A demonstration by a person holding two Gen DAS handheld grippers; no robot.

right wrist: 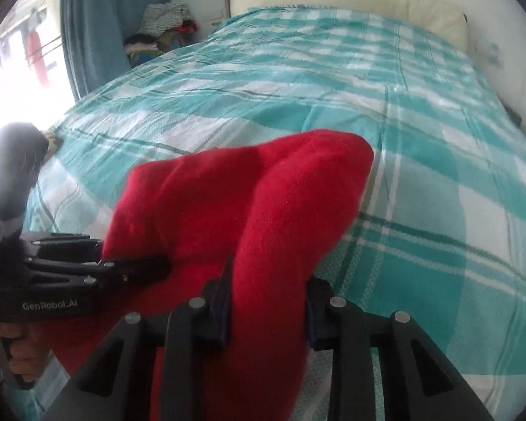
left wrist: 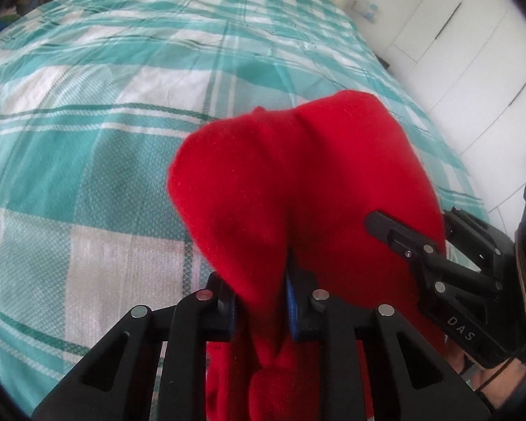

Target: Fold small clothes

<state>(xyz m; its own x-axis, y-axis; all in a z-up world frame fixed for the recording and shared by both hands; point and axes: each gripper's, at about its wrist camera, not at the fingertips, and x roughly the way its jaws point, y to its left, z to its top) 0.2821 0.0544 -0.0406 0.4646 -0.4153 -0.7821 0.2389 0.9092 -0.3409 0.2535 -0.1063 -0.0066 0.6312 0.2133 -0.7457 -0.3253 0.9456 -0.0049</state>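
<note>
Both clamped on the red garment [left wrist: 298, 175], held bunched above the checked bedspread [left wrist: 105, 140]. Left gripper [left wrist: 261, 301] and right gripper [right wrist: 266, 310] pinch thick wads close together, so likely risk: uneven layers slipping out, crooked fold when laid down.

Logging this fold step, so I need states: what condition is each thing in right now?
Red garment: bunched, held up by both grippers.
Left gripper: shut on the garment.
Right gripper: shut on the garment.
Bedspread: spread flat, slightly wrinkled.
Curtain: hanging beside the window.
</note>
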